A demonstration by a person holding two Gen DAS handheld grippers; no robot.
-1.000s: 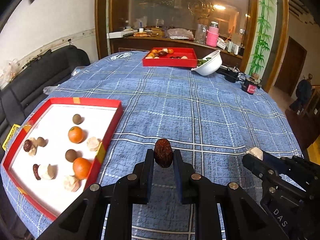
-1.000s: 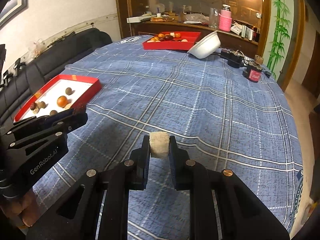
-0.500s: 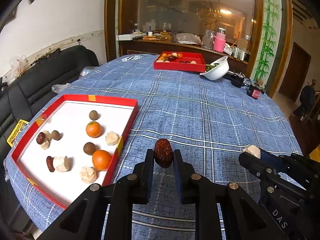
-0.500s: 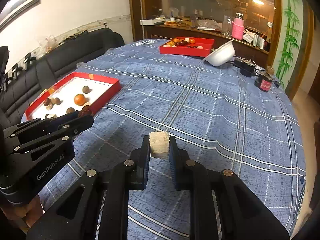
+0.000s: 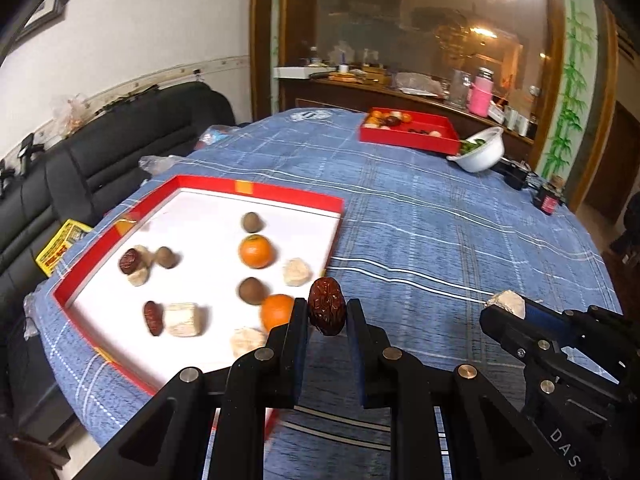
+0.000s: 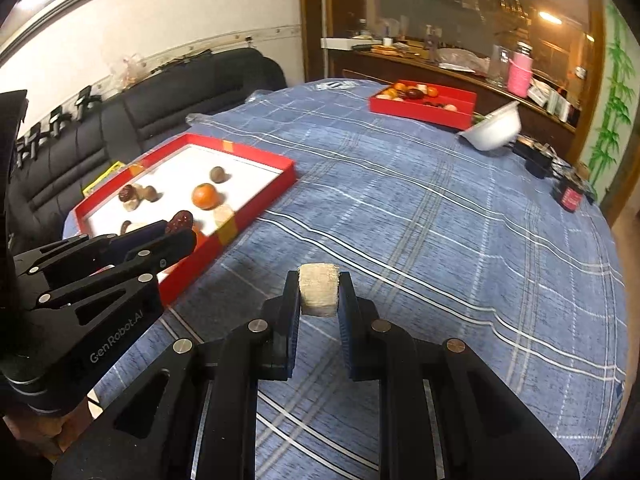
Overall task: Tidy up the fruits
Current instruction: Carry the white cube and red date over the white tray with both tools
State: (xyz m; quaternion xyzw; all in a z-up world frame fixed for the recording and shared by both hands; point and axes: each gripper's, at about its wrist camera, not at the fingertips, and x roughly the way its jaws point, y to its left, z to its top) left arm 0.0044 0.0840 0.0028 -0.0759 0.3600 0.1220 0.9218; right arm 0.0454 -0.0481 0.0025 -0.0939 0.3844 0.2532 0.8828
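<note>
My left gripper (image 5: 327, 312) is shut on a dark red date (image 5: 327, 311), held above the near right edge of the red tray (image 5: 256, 190). The tray has a white floor and holds two oranges (image 5: 256, 251), brown round fruits, dates and pale chunks. My right gripper (image 6: 319, 290) is shut on a pale beige chunk (image 6: 319, 289) above the blue checked cloth, right of the tray (image 6: 256, 160). The right gripper (image 5: 505, 308) shows in the left wrist view and the left gripper (image 6: 182, 226) in the right wrist view.
A second red tray (image 5: 412, 142) with mixed fruit sits at the table's far side, beside a tipped white bowl (image 5: 480, 156) and small dark items (image 5: 548, 200). A black sofa (image 5: 100, 148) runs along the table's left. A wooden sideboard stands behind.
Both grippers have moved left, toward the near red tray, which now sits larger and more central. Both still hold their items.
</note>
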